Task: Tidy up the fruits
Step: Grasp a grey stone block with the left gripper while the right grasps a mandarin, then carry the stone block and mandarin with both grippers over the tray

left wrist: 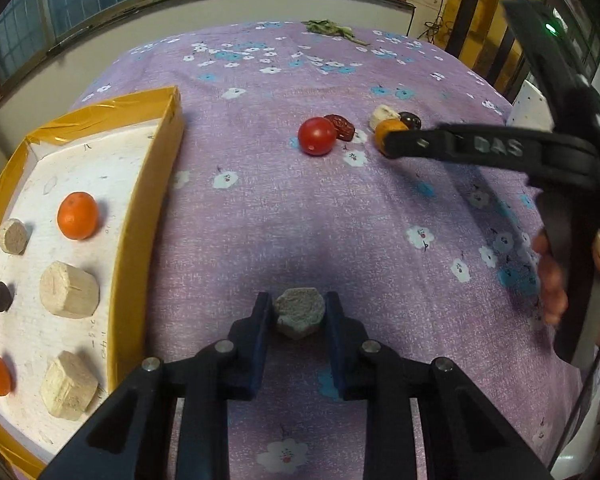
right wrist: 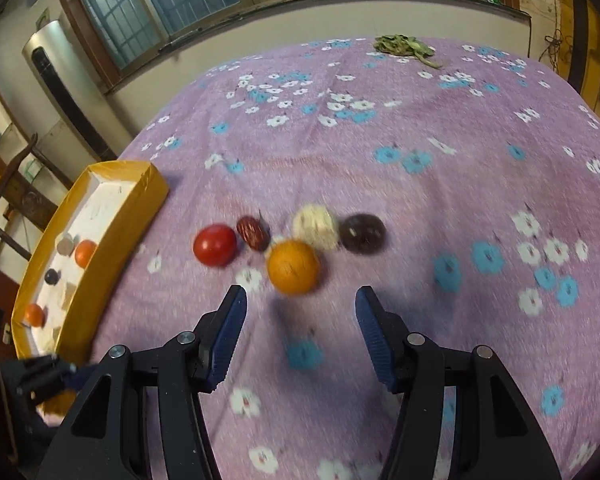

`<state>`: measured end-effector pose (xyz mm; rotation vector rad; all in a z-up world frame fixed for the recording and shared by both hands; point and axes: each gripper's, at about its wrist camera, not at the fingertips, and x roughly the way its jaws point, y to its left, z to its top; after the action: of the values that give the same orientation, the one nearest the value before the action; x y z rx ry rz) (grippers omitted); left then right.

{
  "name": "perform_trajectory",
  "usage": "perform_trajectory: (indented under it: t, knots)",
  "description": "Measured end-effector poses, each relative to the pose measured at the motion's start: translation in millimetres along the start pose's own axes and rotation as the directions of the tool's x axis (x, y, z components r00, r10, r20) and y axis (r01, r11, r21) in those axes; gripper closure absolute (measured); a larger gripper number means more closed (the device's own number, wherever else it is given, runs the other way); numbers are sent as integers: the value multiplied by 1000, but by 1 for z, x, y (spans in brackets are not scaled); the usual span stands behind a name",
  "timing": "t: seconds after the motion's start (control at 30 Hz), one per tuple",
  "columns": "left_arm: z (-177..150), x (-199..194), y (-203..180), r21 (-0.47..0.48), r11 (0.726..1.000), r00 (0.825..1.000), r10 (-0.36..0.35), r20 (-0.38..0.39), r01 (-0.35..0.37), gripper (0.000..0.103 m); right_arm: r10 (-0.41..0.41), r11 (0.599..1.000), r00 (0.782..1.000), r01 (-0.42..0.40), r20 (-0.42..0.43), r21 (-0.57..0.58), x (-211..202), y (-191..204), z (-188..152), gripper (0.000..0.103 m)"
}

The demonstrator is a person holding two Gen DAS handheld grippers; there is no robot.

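Observation:
My left gripper (left wrist: 299, 314) is shut on a grey-beige cut chunk (left wrist: 299, 313) and holds it above the purple cloth, right of the yellow tray (left wrist: 156, 184). The tray holds two oranges (left wrist: 78, 216), several pale chunks (left wrist: 69, 289) and a dark fruit (left wrist: 1, 297). My right gripper (right wrist: 300, 316) is open and empty, just short of an orange (right wrist: 293, 267). Around that orange lie a red tomato (right wrist: 215, 245), a red date (right wrist: 253, 233), a pale chunk (right wrist: 316, 226) and a dark fruit (right wrist: 362, 233). The right gripper's finger (left wrist: 404, 144) shows in the left wrist view, against the orange.
The table carries a purple flowered cloth (right wrist: 380, 140). Green leaves (right wrist: 402, 46) lie at its far edge. Windows and a wall stand behind. The tray (right wrist: 112, 236) sits at the table's left edge. A hand (left wrist: 552, 280) holds the right gripper.

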<state>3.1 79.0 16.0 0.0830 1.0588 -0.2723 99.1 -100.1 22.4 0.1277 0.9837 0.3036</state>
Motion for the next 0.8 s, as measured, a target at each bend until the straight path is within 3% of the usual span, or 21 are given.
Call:
perform_trajectory:
  t: [0.07, 0.13, 0.2, 0.47, 0.8]
  knots:
    - [1, 0, 3, -15, 1000, 1000, -16, -2, 16, 74, -8, 1000, 1000, 8, 0, -26, 7, 5, 3, 49]
    - [4, 1, 6, -36, 999, 999, -38, -5, 37, 74, -35, 998, 999, 35, -4, -57, 15, 11, 5, 66]
    - [4, 0, 9, -54, 997, 998, -56, -5, 56, 74, -68, 994, 998, 68, 1, -84, 19, 14, 6, 74]
    - [5, -4, 15, -68, 992, 994, -106, -1, 106, 74, -87, 991, 996, 88, 15, -101, -3, 17, -8, 74]
    - [10, -19, 9, -27, 987, 987, -160, 32, 161, 74, -78, 996, 997, 78, 15, -30, -44, 16, -47, 74]
